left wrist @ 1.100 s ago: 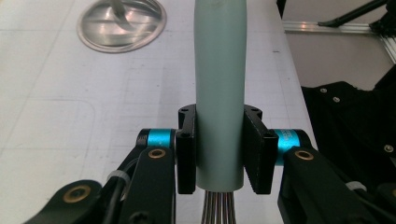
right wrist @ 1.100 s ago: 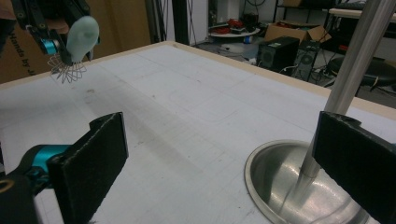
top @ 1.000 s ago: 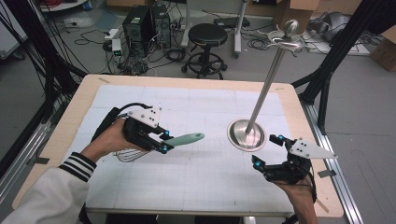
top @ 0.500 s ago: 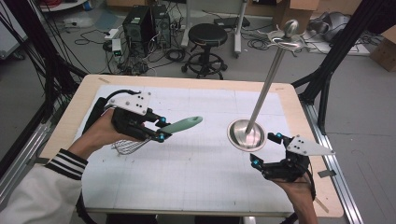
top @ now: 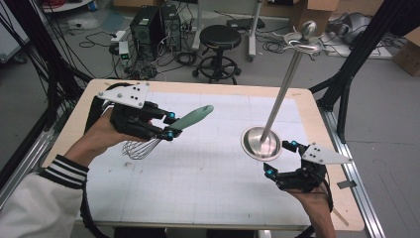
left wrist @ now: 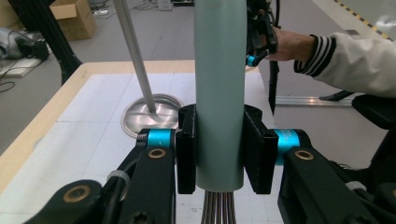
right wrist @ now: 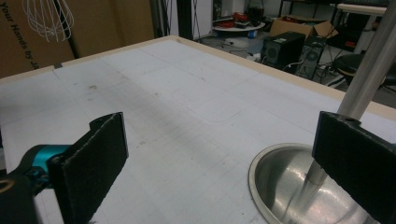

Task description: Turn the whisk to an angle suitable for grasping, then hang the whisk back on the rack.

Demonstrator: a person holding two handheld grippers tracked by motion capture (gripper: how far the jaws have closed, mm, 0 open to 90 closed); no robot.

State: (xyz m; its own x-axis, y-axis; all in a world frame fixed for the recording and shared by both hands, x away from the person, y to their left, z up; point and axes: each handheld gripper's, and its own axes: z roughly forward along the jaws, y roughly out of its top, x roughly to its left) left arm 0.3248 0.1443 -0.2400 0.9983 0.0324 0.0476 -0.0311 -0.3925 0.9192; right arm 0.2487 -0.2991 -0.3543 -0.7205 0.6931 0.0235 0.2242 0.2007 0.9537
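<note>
Two claws worked over the bench (top: 208,198). The left claw (top: 170,125) clamped the pale green handle of a whisk (top: 190,118) — wires hanging below, clear of the surface. The right claw (top: 281,158) stood wide with nothing between its jaws, beside the round base of a metal stand (top: 261,144).

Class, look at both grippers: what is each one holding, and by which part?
The left gripper clamps a whisk by the lower end of its green handle. The right gripper holds nothing.
</note>
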